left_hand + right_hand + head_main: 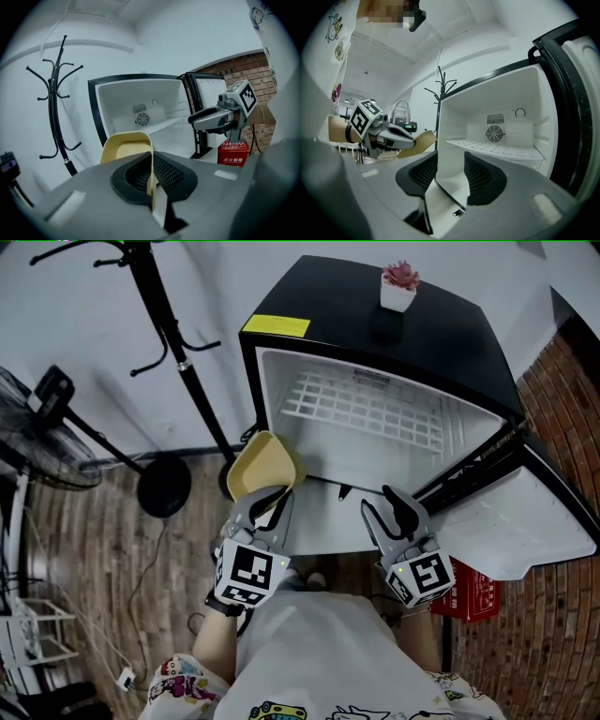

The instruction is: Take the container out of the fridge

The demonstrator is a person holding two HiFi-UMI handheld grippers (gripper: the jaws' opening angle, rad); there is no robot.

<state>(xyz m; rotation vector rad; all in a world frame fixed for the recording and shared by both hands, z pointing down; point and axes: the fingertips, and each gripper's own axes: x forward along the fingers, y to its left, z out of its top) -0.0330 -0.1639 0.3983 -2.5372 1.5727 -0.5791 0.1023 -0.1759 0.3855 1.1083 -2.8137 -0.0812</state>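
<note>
The little black fridge (441, 343) stands with its door (525, 521) swung wide open on its right side. Inside, the fridge is white. It has a white wire shelf (366, 409) and a small round fan (495, 134) on the back wall.

The yellow container (262, 465) is outside the fridge, just in front of its open left corner. The left tool (267, 507) holds it. The jaws are pinched tight on the thin near wall of the container (one dark pad on each side of it). The container's open top faces up and tips a little toward the fridge.

The right tool (392, 507) is in front of the open fridge, close to its bottom edge and near the door side. Its jaws stand apart and nothing is held in them. It points into the fridge.

On top of the fridge sit a small potted plant (399, 285) with pink leaves and a yellow label (276, 326). A black coat stand (173, 352) is left of the fridge by the white wall, and a fan (28, 437) is farther left. A red box (473, 592) sits on the floor under the open fridge door.
</note>
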